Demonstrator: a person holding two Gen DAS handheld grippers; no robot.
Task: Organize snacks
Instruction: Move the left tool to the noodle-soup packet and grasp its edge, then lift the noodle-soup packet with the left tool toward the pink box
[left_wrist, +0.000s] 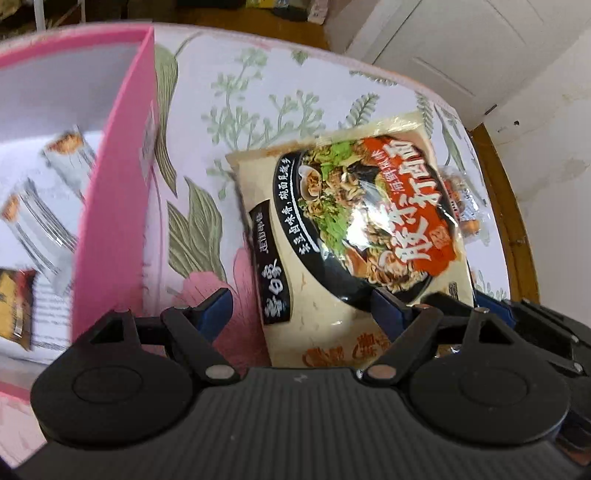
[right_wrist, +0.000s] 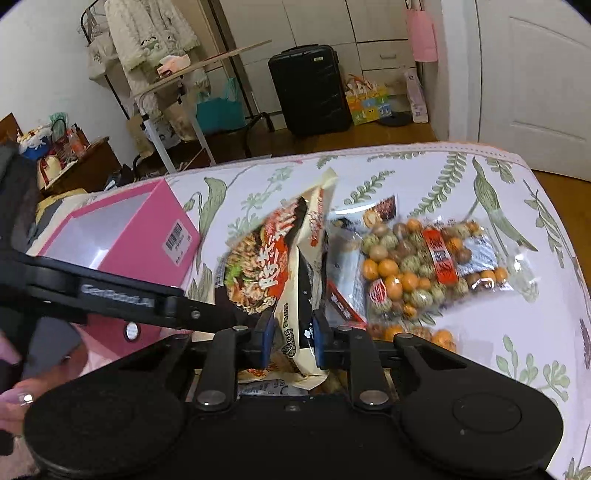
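Counting from nine o'clock across: pink box (left_wrist: 110, 192), open-topped, standing on the floral-clothed bench (left_wrist: 258, 92); holds at least three small wrapped snacks already, two silvery packets (left_wrist: 40, 221) and a dark red-and-yellow packet (left_wrist: 14, 302) at its near end, so part of the sorting appears done. Left gripper (left_wrist: 303, 306), at six o'clock in its own view, fingers spread wide and pinching nothing, poised over the near end of the noodle packet. Noodle packet (right_wrist: 295, 280), cream with a black bowl picture and orange panel, centre of the bench, just beside the box but outside it; near end tilted up on edge in the right wrist view. Right gripper (right_wrist: 293, 339), fingers pressed onto that near edge of the noodle packet, pinching it. Dark snack packet (right_wrist: 354, 266), partly hidden behind the noodle packet, at one o'clock of the right gripper; contents not legible. Bag of coated nuts (right_wrist: 424, 269), clear wrap with orange and speckled balls, at two o'clock, lying flat on the bench; a further cluster of the same balls shows just below it near the right gripper, pack unclear. Judged status: roughly midway; noodle packet in hand, at least two packs outstanding.
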